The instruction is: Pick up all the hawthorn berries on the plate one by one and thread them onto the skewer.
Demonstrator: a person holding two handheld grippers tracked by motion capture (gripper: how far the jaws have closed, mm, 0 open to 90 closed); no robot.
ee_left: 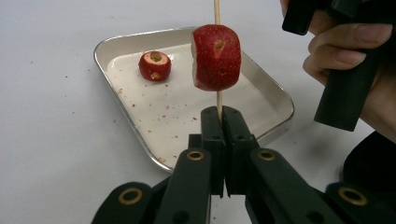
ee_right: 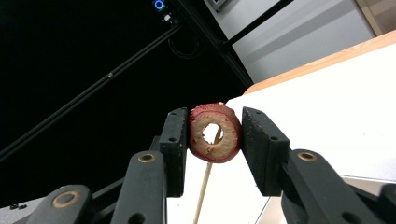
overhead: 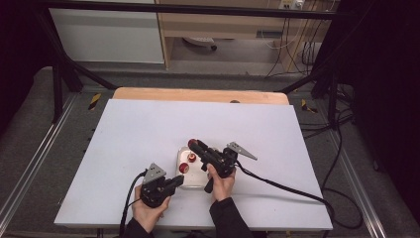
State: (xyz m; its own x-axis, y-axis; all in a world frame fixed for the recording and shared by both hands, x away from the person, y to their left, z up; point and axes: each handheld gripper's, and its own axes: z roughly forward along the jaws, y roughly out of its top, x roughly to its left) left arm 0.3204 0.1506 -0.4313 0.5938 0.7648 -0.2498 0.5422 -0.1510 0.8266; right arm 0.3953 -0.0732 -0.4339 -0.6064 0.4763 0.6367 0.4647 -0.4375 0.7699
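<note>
**Over the tray: one fruit skewered, a second being threaded**

Above the metal tray (ee_left: 273, 100), the left gripper (ee_left: 223, 122) is clamped on a wooden skewer (ee_left: 216, 9) carrying one cored red fruit (ee_left: 216, 57). Jaws of the right gripper (ee_right: 215, 140) pinch a second fruit (ee_right: 215, 133) (seemingly onto the stick's tip). A third piece (ee_left: 154, 65) waits in the tray's far left.

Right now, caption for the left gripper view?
Left gripper holds a skewer through one fruit above a tray.
</note>
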